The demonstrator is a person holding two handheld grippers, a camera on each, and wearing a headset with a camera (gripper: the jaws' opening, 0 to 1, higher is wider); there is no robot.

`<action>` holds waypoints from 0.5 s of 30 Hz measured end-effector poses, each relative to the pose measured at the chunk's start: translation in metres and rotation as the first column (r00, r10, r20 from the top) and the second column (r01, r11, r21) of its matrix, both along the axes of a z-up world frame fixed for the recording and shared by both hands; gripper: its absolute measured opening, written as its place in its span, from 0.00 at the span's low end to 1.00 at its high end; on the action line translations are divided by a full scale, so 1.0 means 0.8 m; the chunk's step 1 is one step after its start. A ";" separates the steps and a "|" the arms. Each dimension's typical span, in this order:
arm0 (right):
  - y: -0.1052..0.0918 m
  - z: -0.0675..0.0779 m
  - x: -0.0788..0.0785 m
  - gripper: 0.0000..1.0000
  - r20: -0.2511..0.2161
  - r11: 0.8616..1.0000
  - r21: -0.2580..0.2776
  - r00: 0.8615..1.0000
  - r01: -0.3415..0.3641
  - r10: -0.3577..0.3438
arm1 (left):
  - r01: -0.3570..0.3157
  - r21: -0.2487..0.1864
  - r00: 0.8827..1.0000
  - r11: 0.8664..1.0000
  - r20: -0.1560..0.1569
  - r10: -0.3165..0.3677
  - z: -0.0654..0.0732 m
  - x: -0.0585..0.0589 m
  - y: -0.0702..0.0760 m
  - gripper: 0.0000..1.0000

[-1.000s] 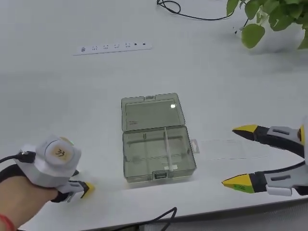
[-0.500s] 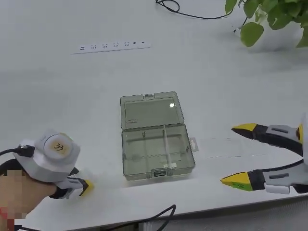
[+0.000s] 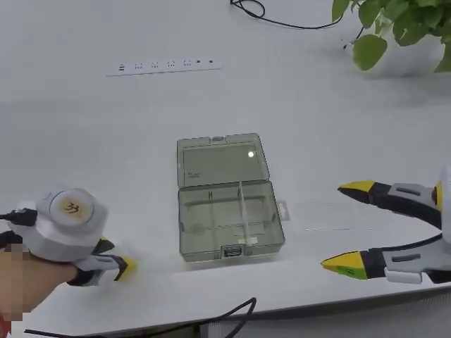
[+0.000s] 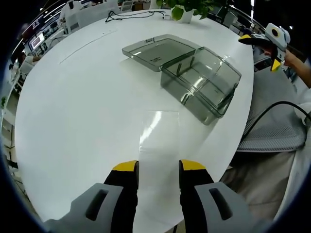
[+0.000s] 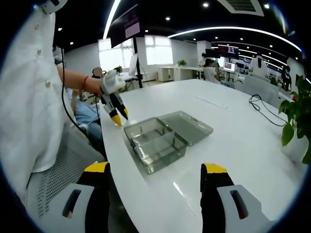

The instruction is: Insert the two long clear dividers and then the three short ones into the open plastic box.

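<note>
- Open plastic box (image 3: 184, 227) on the white table (image 3: 84, 141), with the lid (image 3: 222, 162) folded back flat on the far side. Clear partitions (image 3: 240, 211) standing upright inside the base and crossing one another.
- Left gripper (image 4: 159, 169) to the left of the box, near the table's front edge. Jaws set narrow, one on each side of the near end of a clear divider (image 4: 159, 131) that lies flat and points toward the box. Not discernible whether the jaws press its edges.
- Right gripper (image 3: 349, 227) to the right of the box, yellow-tipped jaws spread wide and gripping nothing.
- Second clear divider (image 3: 331, 215) flat on the table just right of the box, running toward the right gripper.
- Against the frame one second earlier: box, lid and right-hand divider in the same places. Right gripper at the same spot right of the box, with the same wide spread. Left gripper's body and the hand behind it drawn slightly further from the box, with the yellow tip close to its former spot.
- Power strip (image 3: 163, 67) well beyond the box, plant leaves (image 3: 394, 24) far beyond it to the right, and a black cable (image 3: 232, 313) at the table's front edge before it.
</note>
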State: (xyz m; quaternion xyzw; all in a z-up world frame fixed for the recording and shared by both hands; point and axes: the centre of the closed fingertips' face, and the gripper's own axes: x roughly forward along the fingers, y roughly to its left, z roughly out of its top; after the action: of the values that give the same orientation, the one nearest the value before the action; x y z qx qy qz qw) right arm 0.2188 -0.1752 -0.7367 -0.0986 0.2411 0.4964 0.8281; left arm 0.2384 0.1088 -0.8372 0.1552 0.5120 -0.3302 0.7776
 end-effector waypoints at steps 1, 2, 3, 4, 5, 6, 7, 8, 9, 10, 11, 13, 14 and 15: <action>0.001 0.001 0.000 0.76 0.003 1.000 -0.001 1.000 -0.002 0.002 | -0.007 -0.011 1.000 1.000 0.002 0.007 0.002 0.000 -0.002 0.31; 0.001 0.001 0.000 0.76 0.003 1.000 -0.002 1.000 -0.002 0.002 | -0.011 -0.017 1.000 1.000 0.003 0.011 0.004 -0.001 -0.004 0.31; 0.002 0.002 0.000 0.76 0.003 1.000 -0.001 1.000 -0.003 0.003 | -0.019 -0.028 1.000 0.999 0.005 0.019 0.006 -0.001 -0.005 0.31; 0.003 0.002 0.000 0.76 0.003 1.000 0.000 1.000 -0.002 0.002 | -0.023 -0.034 1.000 0.999 0.005 0.024 0.008 -0.001 -0.006 0.31; 0.003 0.003 0.000 0.76 0.003 1.000 0.001 1.000 -0.002 0.002 | -0.027 -0.042 1.000 0.999 0.007 0.027 0.011 -0.002 -0.007 0.31; 0.003 0.003 0.000 0.76 0.001 1.000 -0.001 1.000 -0.001 0.001 | -0.029 -0.046 1.000 0.999 0.008 0.029 0.013 -0.002 -0.008 0.31; 0.004 0.003 0.000 0.76 -0.001 1.000 -0.001 1.000 -0.001 0.001 | -0.032 -0.055 0.999 0.998 0.011 0.033 0.015 -0.002 -0.009 0.31; 0.004 0.004 -0.001 0.76 0.002 1.000 0.000 1.000 -0.001 0.001 | -0.035 -0.063 0.999 0.997 0.012 0.036 0.017 -0.002 -0.010 0.31; 0.005 0.005 -0.001 0.76 0.002 1.000 0.000 1.000 -0.001 0.001 | -0.041 -0.074 0.999 0.996 0.016 0.042 0.021 -0.001 -0.012 0.31; 0.005 0.006 -0.001 0.76 0.002 1.000 0.001 1.000 0.000 0.000 | -0.044 -0.081 0.999 0.996 0.018 0.045 0.023 -0.001 -0.013 0.31; 0.006 0.007 -0.001 0.76 0.003 1.000 0.001 1.000 0.000 0.000 | -0.045 -0.087 0.999 0.995 0.021 0.047 0.026 -0.001 -0.014 0.31; 0.007 0.009 -0.001 0.76 0.003 1.000 0.001 1.000 0.001 -0.001 | -0.051 -0.105 0.998 0.993 0.029 0.054 0.033 0.000 -0.017 0.31; 0.007 0.009 -0.001 0.76 0.001 1.000 0.001 1.000 0.003 -0.003 | -0.054 -0.114 0.998 0.992 0.032 0.058 0.036 0.001 -0.019 0.31; 0.008 0.010 -0.001 0.76 0.001 1.000 0.001 1.000 0.003 -0.003 | -0.058 -0.130 0.997 0.990 0.036 0.063 0.040 0.002 -0.022 0.31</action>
State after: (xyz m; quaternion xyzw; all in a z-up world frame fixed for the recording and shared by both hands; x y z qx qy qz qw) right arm 0.2180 -0.1688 -0.7284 -0.0979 0.2407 0.4954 0.8289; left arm 0.2400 0.0914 -0.8049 0.0956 0.4786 -0.3358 0.8057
